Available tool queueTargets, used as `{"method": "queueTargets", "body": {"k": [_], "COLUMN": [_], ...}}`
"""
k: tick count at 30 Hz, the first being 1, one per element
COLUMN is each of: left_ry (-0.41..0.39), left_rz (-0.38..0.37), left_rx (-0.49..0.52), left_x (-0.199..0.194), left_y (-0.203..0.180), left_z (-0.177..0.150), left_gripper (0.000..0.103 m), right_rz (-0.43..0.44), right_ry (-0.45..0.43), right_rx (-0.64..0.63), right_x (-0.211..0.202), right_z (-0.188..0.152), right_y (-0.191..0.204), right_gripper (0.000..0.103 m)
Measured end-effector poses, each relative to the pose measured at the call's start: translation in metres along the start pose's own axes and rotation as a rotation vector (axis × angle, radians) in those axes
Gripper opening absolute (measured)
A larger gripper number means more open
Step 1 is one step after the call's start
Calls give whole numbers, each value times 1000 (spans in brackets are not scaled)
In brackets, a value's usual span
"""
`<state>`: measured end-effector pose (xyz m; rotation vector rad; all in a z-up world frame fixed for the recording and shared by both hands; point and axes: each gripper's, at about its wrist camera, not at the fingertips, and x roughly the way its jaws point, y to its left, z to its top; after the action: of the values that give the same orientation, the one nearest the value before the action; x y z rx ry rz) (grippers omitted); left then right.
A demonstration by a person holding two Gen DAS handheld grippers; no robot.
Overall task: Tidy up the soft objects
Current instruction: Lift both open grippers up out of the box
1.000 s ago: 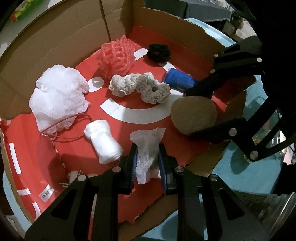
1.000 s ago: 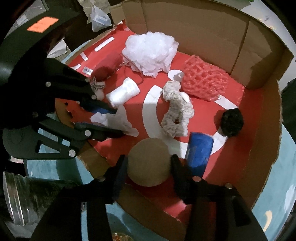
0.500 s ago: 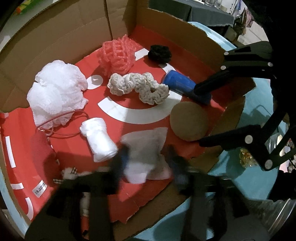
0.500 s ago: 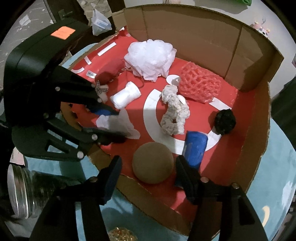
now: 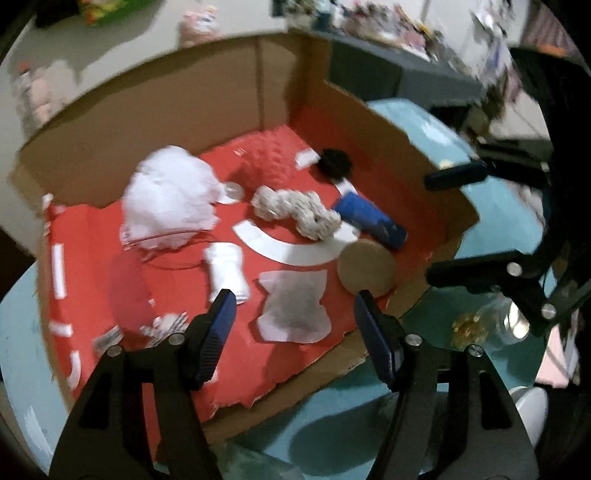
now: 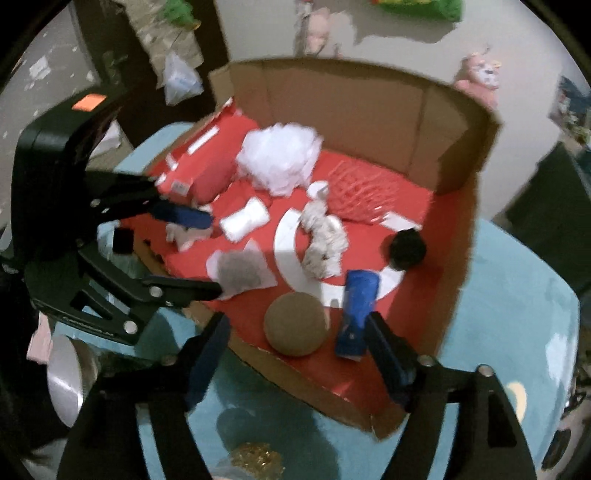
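Home: plush toys (image 6: 476, 79), cluttered shelf (image 5: 388, 29)

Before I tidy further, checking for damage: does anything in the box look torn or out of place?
Yes: the cardboard box's near edge is ragged and torn, its red lining ripped unevenly. The soft items lie scattered, and none looks spilled.

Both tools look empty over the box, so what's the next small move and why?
Probably lift both tools clear. The left tool and right tool have just been opening, and nothing is between their fingers; the tissue and brown ball lie loose in the box.
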<state>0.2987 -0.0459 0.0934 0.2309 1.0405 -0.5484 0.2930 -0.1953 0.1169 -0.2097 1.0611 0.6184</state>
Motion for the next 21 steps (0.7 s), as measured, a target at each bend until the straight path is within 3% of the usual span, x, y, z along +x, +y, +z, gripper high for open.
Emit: {"method": "queueTargets", "body": {"k": [4,11,21], "left_ry": [-72,-181,-180], "left_rz": [39,138,178], "left_rx": [-71,-196,-334], "left_x": [-22,-47,-36], "left_y": [6,13,31], "left_z": [-6,-23,-46], "left_gripper": [70,76,76], "right_rz": [-34,-183,-267], "right_ry": [-60,-101,-105], "right_rx": [86,192,296], "right_x": [-19,-24,-12], "right_z": [-4,-14,-23], "right_y": [3,16,20], "right_gripper": [96,103,103]}}
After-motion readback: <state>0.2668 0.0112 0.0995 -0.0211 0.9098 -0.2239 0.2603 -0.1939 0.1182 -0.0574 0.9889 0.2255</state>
